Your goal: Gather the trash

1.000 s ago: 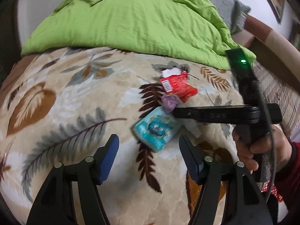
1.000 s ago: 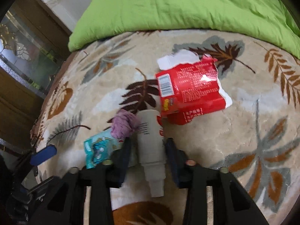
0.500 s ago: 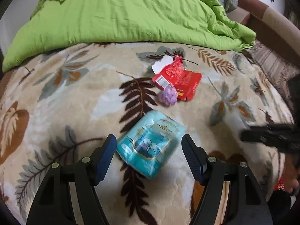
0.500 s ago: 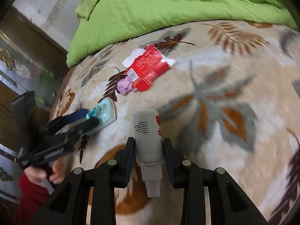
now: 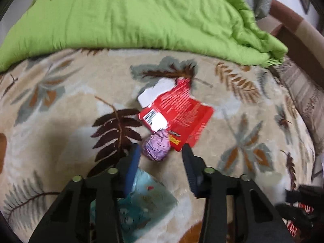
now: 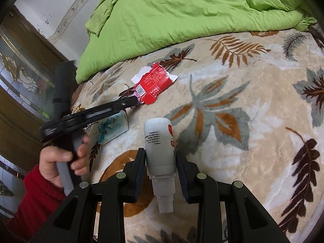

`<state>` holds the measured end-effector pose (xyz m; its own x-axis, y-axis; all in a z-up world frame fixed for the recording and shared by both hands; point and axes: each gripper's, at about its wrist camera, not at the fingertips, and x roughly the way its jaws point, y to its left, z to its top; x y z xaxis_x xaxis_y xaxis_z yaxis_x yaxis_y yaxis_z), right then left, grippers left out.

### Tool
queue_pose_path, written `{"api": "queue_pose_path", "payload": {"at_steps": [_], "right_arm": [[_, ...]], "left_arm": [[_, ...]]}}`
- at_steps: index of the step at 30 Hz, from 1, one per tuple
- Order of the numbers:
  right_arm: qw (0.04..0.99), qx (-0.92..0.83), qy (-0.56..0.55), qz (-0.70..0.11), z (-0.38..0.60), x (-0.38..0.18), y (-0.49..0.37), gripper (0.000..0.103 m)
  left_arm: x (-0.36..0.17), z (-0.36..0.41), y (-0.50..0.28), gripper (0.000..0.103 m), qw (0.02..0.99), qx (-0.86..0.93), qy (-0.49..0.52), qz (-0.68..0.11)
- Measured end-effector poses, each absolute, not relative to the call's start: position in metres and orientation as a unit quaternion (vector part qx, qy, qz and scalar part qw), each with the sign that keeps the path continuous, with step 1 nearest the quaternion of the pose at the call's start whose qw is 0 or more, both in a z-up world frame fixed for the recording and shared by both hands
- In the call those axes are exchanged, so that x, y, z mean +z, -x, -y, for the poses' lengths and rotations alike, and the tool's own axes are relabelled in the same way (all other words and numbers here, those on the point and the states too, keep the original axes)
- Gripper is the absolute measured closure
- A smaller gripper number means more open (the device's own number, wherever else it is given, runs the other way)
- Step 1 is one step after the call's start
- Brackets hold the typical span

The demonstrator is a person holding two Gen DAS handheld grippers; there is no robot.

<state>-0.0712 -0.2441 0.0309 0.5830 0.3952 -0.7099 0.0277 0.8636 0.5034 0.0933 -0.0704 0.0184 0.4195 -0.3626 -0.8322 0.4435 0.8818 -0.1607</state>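
Leaf-patterned beige blanket [image 5: 60, 109] fills the left wrist view with a green quilt [image 5: 141, 14] heaped at 12 o'clock, and the left gripper [image 5: 161, 151] is spread wide around a crumpled purple ball [image 5: 156, 148] at centre, a torn red wrapper [image 5: 180, 111] touching the ball at its 1 o'clock and a teal packet [image 5: 145, 204] lying blurred under the fingers at 6 o'clock. From the right wrist view, the right gripper [image 6: 161, 158] is clamped on a white bottle [image 6: 160, 143], cap toward 6 o'clock, while at 10 o'clock the left gripper [image 6: 133, 101] reaches the purple ball [image 6: 137, 99] beside the red wrapper [image 6: 154, 85], the teal packet [image 6: 112, 126] at 9 o'clock.
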Motion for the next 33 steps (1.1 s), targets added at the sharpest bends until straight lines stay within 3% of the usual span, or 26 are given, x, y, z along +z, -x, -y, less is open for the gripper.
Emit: {"api": "queue_pose_path", "payload": {"at_steps": [3, 11, 23, 33], "right_arm": [[0.857, 0.106, -0.239, -0.444, 0.245, 0.029, 0.074, 0.07], [0.865, 0.108, -0.23, -0.432, 0.23, 0.039, 0.091, 0.07], [0.888, 0.094, -0.168, -0.417, 0.197, 0.048, 0.149, 0.07], [0.895, 0.087, -0.154, -0.408, 0.193, 0.049, 0.173, 0.07]], "left_arm": [[0.014, 0.071, -0.093, 0.076, 0.845, -0.233, -0.036, -0.481], [0.042, 0.052, -0.052, 0.076, 0.865, -0.232, -0.012, -0.444], [0.075, 0.009, 0.096, 0.076, 0.89, -0.202, -0.007, -0.409], [0.066, 0.012, 0.153, 0.076, 0.918, -0.141, -0.032, -0.369]]}}
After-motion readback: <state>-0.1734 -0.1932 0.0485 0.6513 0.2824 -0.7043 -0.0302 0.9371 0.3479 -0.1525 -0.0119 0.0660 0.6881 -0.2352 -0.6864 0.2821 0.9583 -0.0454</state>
